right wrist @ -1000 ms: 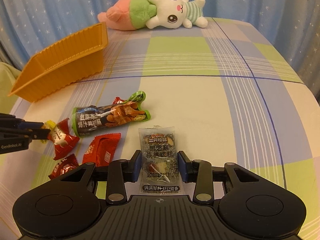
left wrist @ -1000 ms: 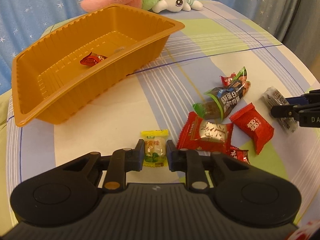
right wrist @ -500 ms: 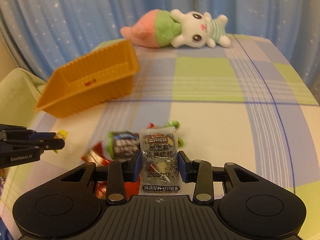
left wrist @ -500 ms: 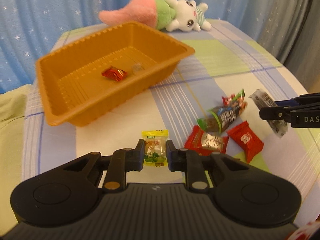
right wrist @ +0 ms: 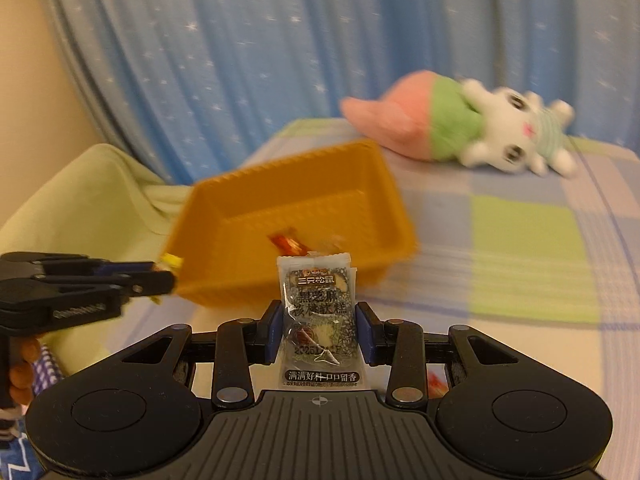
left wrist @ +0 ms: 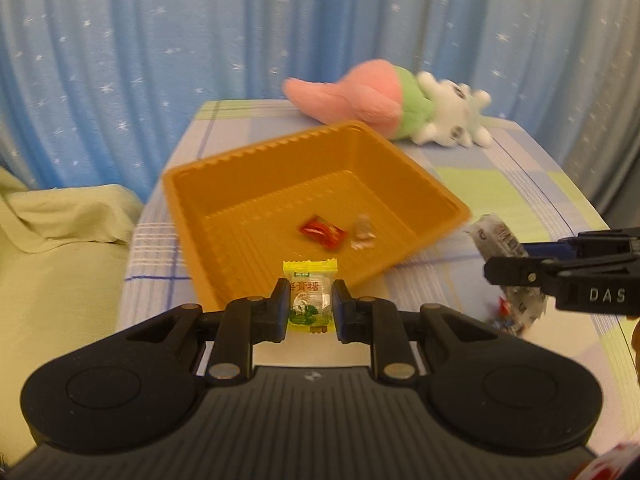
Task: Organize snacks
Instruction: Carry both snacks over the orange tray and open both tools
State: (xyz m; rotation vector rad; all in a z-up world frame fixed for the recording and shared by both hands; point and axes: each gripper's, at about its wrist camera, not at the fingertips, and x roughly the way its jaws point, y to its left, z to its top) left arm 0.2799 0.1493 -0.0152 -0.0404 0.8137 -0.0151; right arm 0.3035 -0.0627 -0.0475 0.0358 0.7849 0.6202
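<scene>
My left gripper (left wrist: 310, 304) is shut on a small yellow candy (left wrist: 310, 300) and hangs just in front of the near corner of the orange tray (left wrist: 188, 196). Inside the tray lie a red-wrapped candy (left wrist: 322, 231) and a clear-wrapped sweet (left wrist: 362, 236). My right gripper (right wrist: 316, 328) is shut on a clear packet of black sesame cake (right wrist: 316, 312), also lifted off the cloth and facing the orange tray (right wrist: 288, 280). That packet (left wrist: 500, 240) shows to the right of the tray in the left wrist view. The left gripper (right wrist: 160, 278) appears at the left of the right wrist view.
A pink, green and white plush toy (left wrist: 384, 100) lies behind the tray on the checked tablecloth (right wrist: 520, 240). A pale green cloth (left wrist: 60, 240) covers something left of the table. Blue starred curtains (left wrist: 160, 40) hang behind. A few wrapped snacks (left wrist: 506, 312) peek out below the right gripper.
Both grippers rose off the tablecloth with their snacks and swung toward the orange tray, which now fills the middle of both views. The loose snacks on the cloth have dropped almost out of sight.
</scene>
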